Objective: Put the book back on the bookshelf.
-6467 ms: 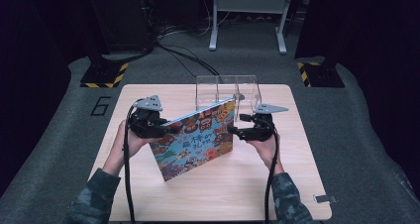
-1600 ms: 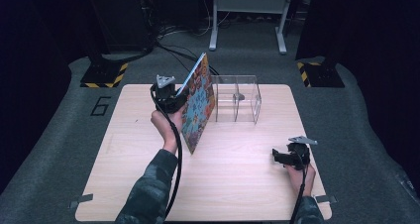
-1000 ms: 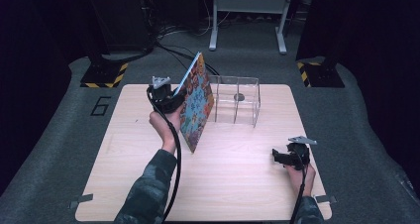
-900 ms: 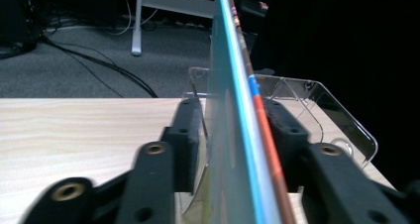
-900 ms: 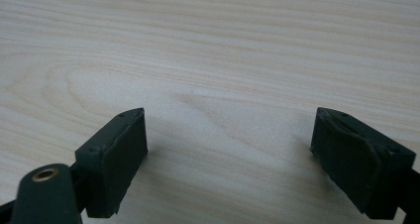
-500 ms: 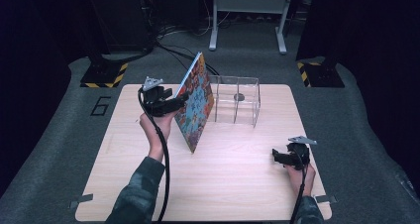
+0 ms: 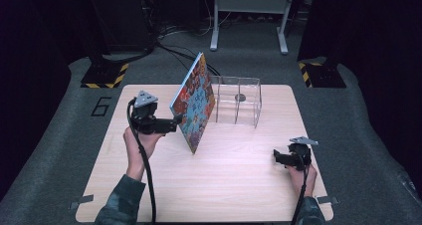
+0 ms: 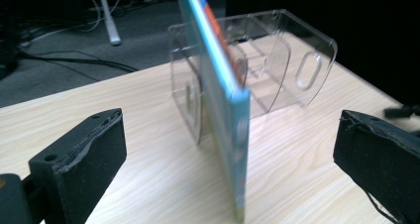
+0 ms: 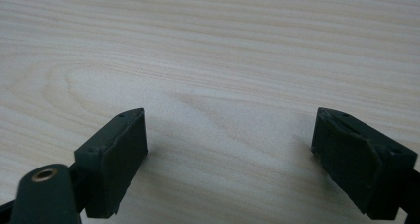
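A colourful picture book [image 7: 194, 105] stands on its lower edge on the wooden table [image 7: 229, 185], tilted back against a clear plastic divided holder [image 7: 239, 103]. My left gripper [image 7: 172, 124] is just left of the book, and its jaws have just been opening. In the left gripper view the book's blue edge [image 8: 225, 115] stands between the wide-apart pads [image 8: 84, 154], touching neither, with the holder [image 8: 297, 70] behind it. My right gripper [image 7: 276, 158] rests near the table's front right, open, with only bare wood [image 9: 223, 45] between its jaws.
A small dark object [image 7: 240, 97] lies inside the clear holder. Beyond the table, on the grey floor, are black-and-yellow striped bases [image 7: 102, 75], cables and a metal stand [image 7: 249, 16]. A "6" [image 7: 102, 105] is marked on the floor at the left.
The left gripper has let go of the book and drawn back to the left. The book stays leaning on the holder. The right gripper has not moved.
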The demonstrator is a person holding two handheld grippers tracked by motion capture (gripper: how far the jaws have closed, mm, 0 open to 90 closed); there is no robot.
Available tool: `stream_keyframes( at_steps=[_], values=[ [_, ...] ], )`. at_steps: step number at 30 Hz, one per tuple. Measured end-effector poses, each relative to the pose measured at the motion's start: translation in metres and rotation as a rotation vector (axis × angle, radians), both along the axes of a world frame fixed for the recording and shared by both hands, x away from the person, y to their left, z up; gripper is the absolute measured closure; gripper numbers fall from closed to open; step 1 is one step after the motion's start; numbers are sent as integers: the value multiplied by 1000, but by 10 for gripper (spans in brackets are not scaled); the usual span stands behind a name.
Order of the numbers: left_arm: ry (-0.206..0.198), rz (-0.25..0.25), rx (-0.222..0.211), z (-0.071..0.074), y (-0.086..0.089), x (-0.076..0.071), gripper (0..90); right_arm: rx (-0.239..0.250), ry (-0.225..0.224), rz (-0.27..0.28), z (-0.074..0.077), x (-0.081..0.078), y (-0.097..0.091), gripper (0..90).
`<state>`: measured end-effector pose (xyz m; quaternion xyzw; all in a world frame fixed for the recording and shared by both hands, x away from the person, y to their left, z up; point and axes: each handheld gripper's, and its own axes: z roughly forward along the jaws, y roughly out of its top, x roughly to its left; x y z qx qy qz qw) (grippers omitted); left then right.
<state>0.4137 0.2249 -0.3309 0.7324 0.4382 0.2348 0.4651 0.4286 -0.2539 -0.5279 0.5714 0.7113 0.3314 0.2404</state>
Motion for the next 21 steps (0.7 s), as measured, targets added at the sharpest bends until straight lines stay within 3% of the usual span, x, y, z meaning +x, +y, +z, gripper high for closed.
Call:
stream_keyframes(
  at_steps=[2, 3, 5, 6, 12, 14, 15, 18, 19, 21],
  values=[
    [2, -7, 18, -5, 5, -6, 0, 0, 0, 0, 0, 0, 0, 135],
    [6, -1, 62, -11, 10, -12, 0, 0, 0, 0, 0, 0, 0, 135],
    [13, 0, 72, -15, 13, -15, 0, 0, 0, -1, 0, 0, 0, 135],
    [25, 10, 103, -24, 20, -20, 0, -5, 0, 2, 0, 0, 0, 135],
    [65, 31, 124, -50, 37, -29, 0, -14, -5, 7, 0, 0, 1, 130],
    [95, 38, 135, -66, 46, -33, 0, -3, -2, 2, 0, 0, 2, 121],
    [95, 38, 135, -66, 46, -33, 0, -7, 4, 7, 0, 0, 2, 117],
    [138, 28, 153, -91, 54, -36, 0, -20, 2, 10, -1, 0, 3, 103],
    [138, 28, 153, -91, 54, -36, 0, -20, 2, 10, -1, 0, 3, 103],
    [181, 13, 158, -112, 58, -38, 0, -23, 7, 20, -1, 0, 3, 88]
  ],
)
